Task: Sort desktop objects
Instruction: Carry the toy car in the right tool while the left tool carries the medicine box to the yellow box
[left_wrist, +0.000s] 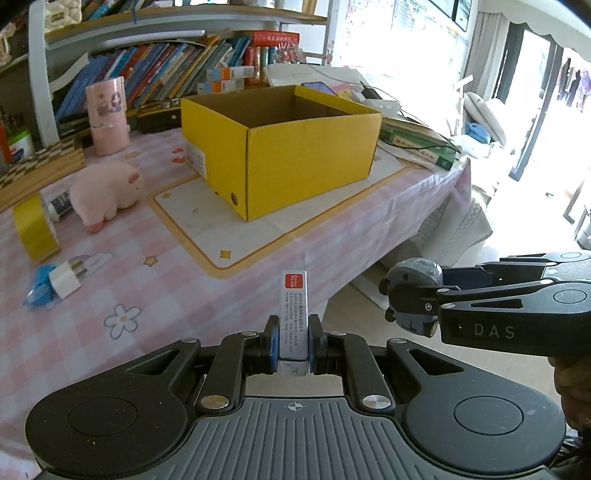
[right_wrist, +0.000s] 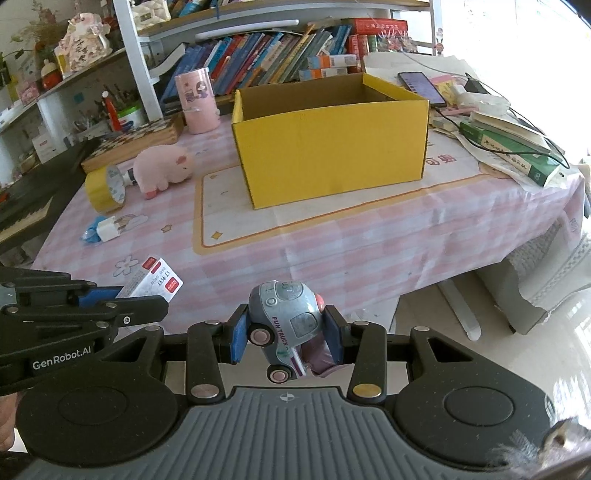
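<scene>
Left claw (left_wrist: 293, 341) clamping small white staple box (left_wrist: 293, 314) above desk (left_wrist: 258, 258) front edge; right claw (right_wrist: 288, 336) gripping blue toy truck (right_wrist: 286, 321) beside it; yellow box (right_wrist: 332, 147) sitting open on desk.

Left gripper (left_wrist: 293, 341) clamped on a small white box (left_wrist: 293, 317), held upright above the near table edge.
Right gripper (left_wrist: 408, 297) at right grips a grey toy car (left_wrist: 415, 273); open yellow cardboard box (left_wrist: 280, 147) ahead on the pink checked tablecloth (left_wrist: 147, 288); pink plush pig (left_wrist: 107, 192), yellow tape roll (left_wrist: 33, 230), white charger plug (left_wrist: 64, 282) at left; pink cup (left_wrist: 107, 114) near books (left_wrist: 166, 70).
</scene>
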